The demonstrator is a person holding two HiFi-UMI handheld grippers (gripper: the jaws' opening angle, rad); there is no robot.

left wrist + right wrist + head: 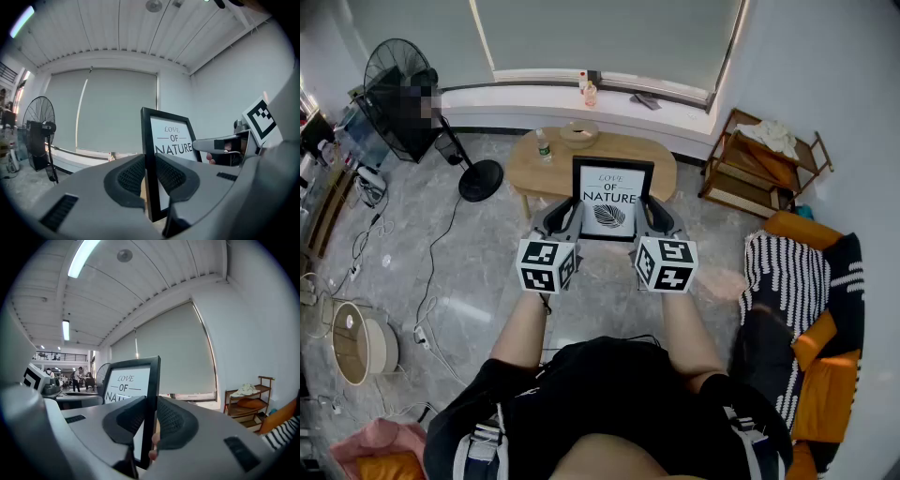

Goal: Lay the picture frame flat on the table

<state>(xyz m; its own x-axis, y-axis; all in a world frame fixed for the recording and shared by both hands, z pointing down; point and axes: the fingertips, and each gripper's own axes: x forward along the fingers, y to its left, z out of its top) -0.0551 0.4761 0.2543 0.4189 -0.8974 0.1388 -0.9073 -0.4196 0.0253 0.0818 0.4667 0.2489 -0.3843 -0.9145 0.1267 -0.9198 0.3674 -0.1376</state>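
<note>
— What has the left gripper (565,217) got?
— Its jaws are clamped on the left edge of the picture frame (612,199), one pad on each face.
— And the right gripper (149,420)?
— The same on the right edge, pinched tight.
— How does the frame sit?
— Upright, with the print toward the person, over the near edge of the wooden table (536,173). I can't tell whether its bottom touches the top.
— Beyond it?
— A bottle (543,145) and a round bowl (579,134) on the table, and a standing fan (398,89) farther left.
</note>
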